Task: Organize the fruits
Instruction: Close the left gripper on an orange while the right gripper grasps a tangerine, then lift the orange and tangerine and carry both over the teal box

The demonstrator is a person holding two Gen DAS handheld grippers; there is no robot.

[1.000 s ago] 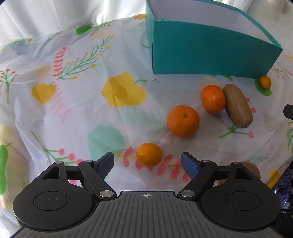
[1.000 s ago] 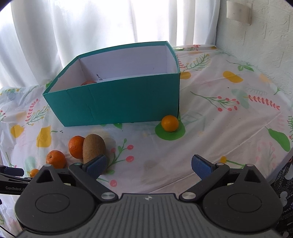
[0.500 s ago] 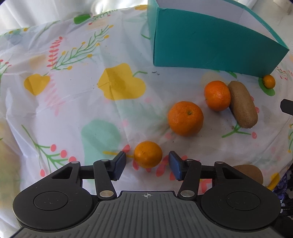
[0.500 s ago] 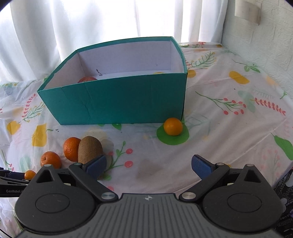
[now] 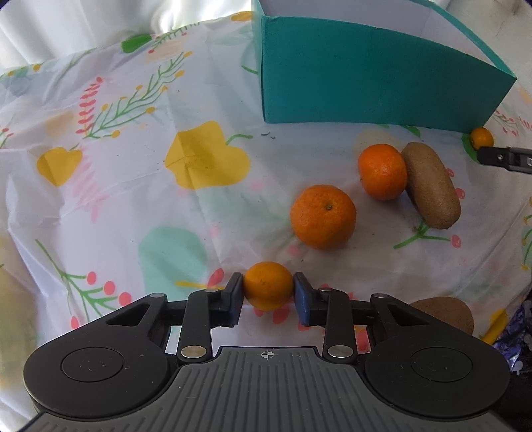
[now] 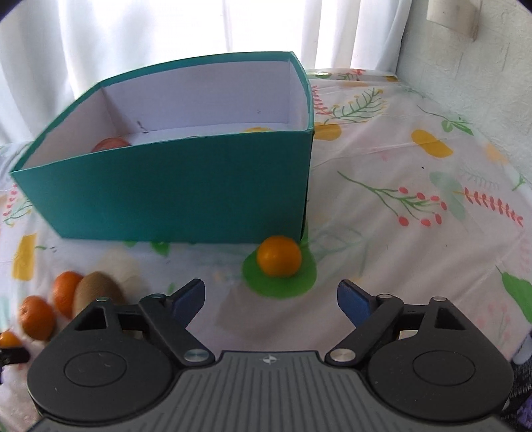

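Since 1 s ago the left gripper (image 5: 268, 292) has narrowed from a wide gap to contact: its 2 blue fingers (image 5: 236, 295) now press the opposite sides of the small orange (image 5: 268, 285), which sits low over the flower-printed cloth of the tabletop (image 5: 133, 199). The right gripper (image 6: 271, 297) has advanced toward the teal box (image 6: 186, 186) and the small round orange (image 6: 280, 256), which now appears larger in its view; its fingers (image 6: 191, 295) stand wide apart and hold nothing.

Left wrist view: beyond the gripped fruit lies a larger orange (image 5: 323, 216), apart from it. Farther right a second orange (image 5: 382, 171) touches a kiwi (image 5: 431, 186). Another kiwi (image 5: 445, 314) shows partly behind the gripper body at lower right.

Right wrist view: the small round orange rests on a green printed patch just beside the near right corner of the box. Inside the box, a reddish fruit (image 6: 110, 145) shows at the left end and a yellow object at the near wall, mostly hidden. White curtains (image 6: 166, 30) hang behind.
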